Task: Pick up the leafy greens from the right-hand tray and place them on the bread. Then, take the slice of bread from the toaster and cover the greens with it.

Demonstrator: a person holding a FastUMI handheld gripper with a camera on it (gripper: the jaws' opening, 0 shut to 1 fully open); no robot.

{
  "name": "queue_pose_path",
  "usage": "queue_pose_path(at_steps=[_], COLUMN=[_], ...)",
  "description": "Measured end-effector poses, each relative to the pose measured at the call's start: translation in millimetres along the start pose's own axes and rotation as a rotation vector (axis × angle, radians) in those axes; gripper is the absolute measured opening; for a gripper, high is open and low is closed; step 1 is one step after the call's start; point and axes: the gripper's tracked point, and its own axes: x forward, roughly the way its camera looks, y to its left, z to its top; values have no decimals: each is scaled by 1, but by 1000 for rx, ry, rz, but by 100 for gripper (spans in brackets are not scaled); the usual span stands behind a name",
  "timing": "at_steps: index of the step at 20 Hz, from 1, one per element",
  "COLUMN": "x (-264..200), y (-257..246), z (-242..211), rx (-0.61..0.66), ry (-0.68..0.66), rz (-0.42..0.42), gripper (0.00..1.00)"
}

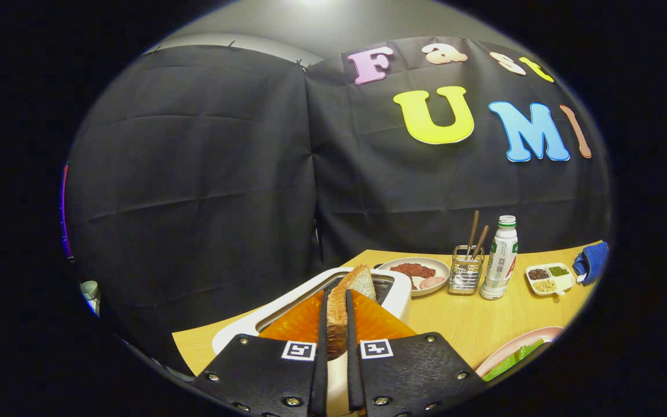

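My gripper (pixel 336 341) has its jaws pinched on the one slice of bread (pixel 348 301), one finger flat against each face. The slice stands on edge, its long axis running straight away from me along the fingers, crust uppermost and its far end rising above the toaster (pixel 394 289). The toaster sits just under and ahead of my jaws, near the worktop's (pixel 449 324) back-left corner, its slot lined up with the slice; whether the bread's lower edge is in the slot or clear of it I cannot tell.

Beyond the toaster, toward the back edge, lies one round plate (pixel 426 272) with dark red food and a pale slice on it. Just beside it to the right stands one wire holder (pixel 465 277) with two brown-handled utensils sticking up, and touching or nearly touching that, one upright white bottle (pixel 499 260) with a green-ringed cap. Further right is one small divided dish (pixel 549 279) with three compartments of grains or beans, then one blue cloth (pixel 593 260) at the worktop's right edge.

Nearer me on the right, at the worktop's front edge, I see the rim of one pink plate (pixel 516 347) with the leafy greens (pixel 510 362) lying on it, well apart from my jaws. Nothing stands between the slice and that plate but bare wood.
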Motion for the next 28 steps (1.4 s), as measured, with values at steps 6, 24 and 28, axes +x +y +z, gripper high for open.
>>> queue_pose_path(at_steps=[6, 24, 28], x=[-9, -129, -156], y=[-11, -154, -190], z=[32, 126, 112], rx=[71, -116, -190], ry=[-69, -237, -185], rz=[7, -266, -339], gripper=[0, 0, 0])
